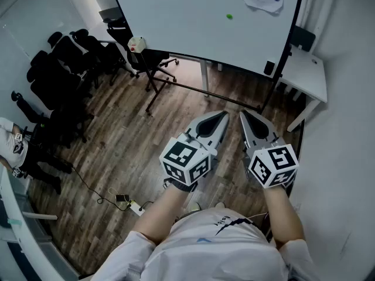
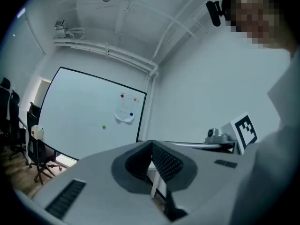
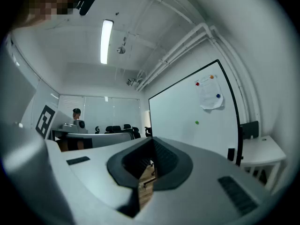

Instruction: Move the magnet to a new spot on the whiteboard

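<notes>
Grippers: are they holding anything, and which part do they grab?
Nothing is held. The left gripper and right gripper are both shut and empty; the green magnet sits on the whiteboard, away from them.

Floor: dark wood-look planks (image 1: 135,139); a white power strip (image 1: 136,207) and its black cable lie near left.
Seating: black office chairs (image 1: 64,63) are bunched against the far left wall; one more chair (image 1: 153,60) stands apart, nearer the middle.
Desk: a white table (image 1: 307,75) sits in the far right corner.
Walls: plain white (image 1: 345,127) along the right side.
Ceiling: white, with exposed pipes (image 3: 183,43) and one lit fluorescent tube (image 3: 106,41).
Windows: a bright row of panes (image 3: 101,111) at the room's far end, behind the chairs.
</notes>
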### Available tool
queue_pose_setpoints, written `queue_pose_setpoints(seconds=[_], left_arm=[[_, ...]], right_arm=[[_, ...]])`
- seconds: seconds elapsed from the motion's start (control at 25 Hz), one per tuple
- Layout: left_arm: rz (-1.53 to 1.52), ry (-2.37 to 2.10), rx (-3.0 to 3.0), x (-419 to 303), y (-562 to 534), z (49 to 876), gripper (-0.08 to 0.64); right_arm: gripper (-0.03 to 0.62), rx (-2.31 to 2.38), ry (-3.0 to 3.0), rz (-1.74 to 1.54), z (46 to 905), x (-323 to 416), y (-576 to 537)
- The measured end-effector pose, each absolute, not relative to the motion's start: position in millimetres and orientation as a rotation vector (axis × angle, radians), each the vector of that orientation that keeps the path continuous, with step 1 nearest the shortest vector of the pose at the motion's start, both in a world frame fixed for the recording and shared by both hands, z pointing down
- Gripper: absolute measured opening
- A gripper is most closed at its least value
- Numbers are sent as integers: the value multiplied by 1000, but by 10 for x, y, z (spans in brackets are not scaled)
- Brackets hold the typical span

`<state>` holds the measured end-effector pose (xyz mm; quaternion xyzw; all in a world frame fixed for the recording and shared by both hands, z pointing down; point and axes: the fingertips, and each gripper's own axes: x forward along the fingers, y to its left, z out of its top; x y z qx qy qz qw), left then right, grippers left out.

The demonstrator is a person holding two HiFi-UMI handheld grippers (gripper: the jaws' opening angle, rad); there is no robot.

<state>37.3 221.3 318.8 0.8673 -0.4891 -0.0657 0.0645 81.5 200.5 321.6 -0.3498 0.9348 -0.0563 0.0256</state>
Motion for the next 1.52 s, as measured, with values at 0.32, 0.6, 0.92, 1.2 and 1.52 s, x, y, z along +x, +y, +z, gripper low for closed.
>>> queue_pose_setpoints(seconds=[0.32,0.6,0.92,1.2,1.52], left_arm=[[-182,-1472,2618,471,2193,3192,11],[-179,-1499,2609,461,2112,3181,11],[-170,-1525,2583,538,1976,3275,11],[-157,-1519,2582,601,1734,3336,11],[-177,-1473,2607,434,1219,3366,11]], right_arm=[[12,-1081,2881,-189,3199,911,1993],[12,-1049,2874,-173,3150,987,1947],[14,-1039,2859,-193,3220,1133,1835],[14,-1042,2854,-213,3284,1183,1600],[14,-1093,2852,-202,3332,1000,1130]])
